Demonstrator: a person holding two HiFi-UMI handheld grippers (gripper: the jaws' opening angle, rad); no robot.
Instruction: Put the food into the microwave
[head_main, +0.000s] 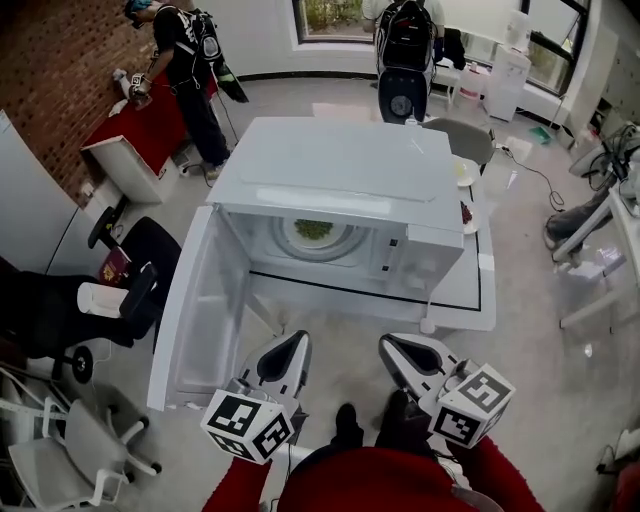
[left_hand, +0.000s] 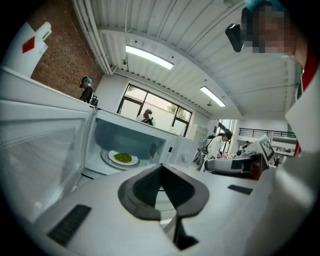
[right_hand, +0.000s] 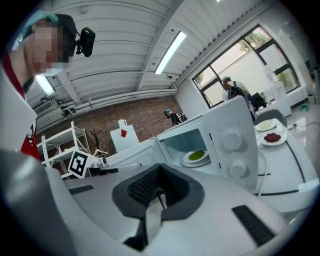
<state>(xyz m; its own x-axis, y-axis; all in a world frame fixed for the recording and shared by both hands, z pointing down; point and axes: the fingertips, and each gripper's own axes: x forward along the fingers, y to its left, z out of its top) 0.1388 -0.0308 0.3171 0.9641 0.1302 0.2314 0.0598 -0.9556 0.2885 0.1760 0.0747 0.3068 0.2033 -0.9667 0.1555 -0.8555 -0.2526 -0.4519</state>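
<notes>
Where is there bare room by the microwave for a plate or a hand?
Bare: the top of the microwave and the table strip in front of it. Crowded: the plate of greens sits inside, the open door blocks the left, and two plates sit at its right.

White microwave (head_main: 340, 170), green food (head_main: 314, 229) on white plate (head_main: 331, 239), red brick-patterned wall (head_main: 50, 80).

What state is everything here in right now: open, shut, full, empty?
microwave door: swung wide open.
microwave: plate of green food sits inside.
left gripper: jaws together, empty.
right gripper: jaws together, empty.
plate of red food: on the table beside the microwave, outside it.
</notes>
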